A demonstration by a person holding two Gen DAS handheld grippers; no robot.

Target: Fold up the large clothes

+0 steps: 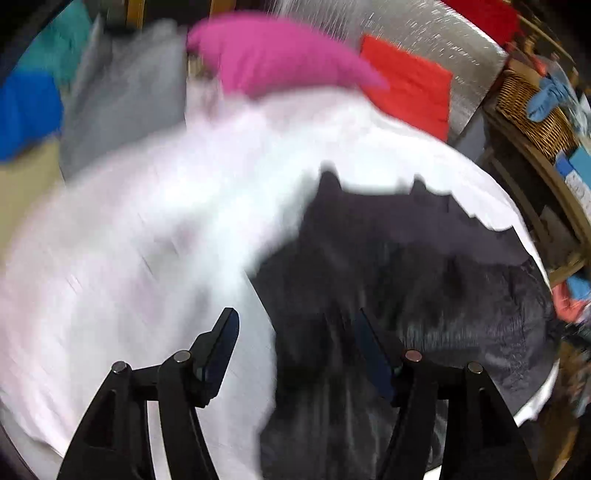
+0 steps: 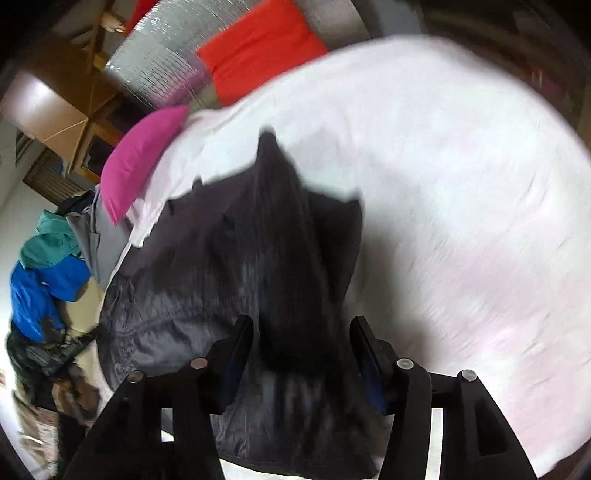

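A large dark grey garment (image 1: 406,251) lies spread on a bed's white sheet (image 1: 129,258), with its edge bunched into small peaks at the far side. My left gripper (image 1: 297,321) hovers open over the garment's left edge, one finger above the sheet and the other above the dark cloth. In the right wrist view the same garment (image 2: 221,266) has a raised dark fold running down its middle. My right gripper (image 2: 302,325) stands open astride the near end of that fold, and its pads do not press on it. Both views are motion-blurred.
A pink pillow (image 1: 277,55) and a red pillow (image 1: 410,81) lie at the head of the bed before a silvery headboard (image 1: 424,29). Grey cloth (image 1: 122,96), blue clothing (image 2: 40,288) and teal clothing (image 2: 51,236) pile beside the bed. A wicker basket (image 1: 532,107) stands at the right.
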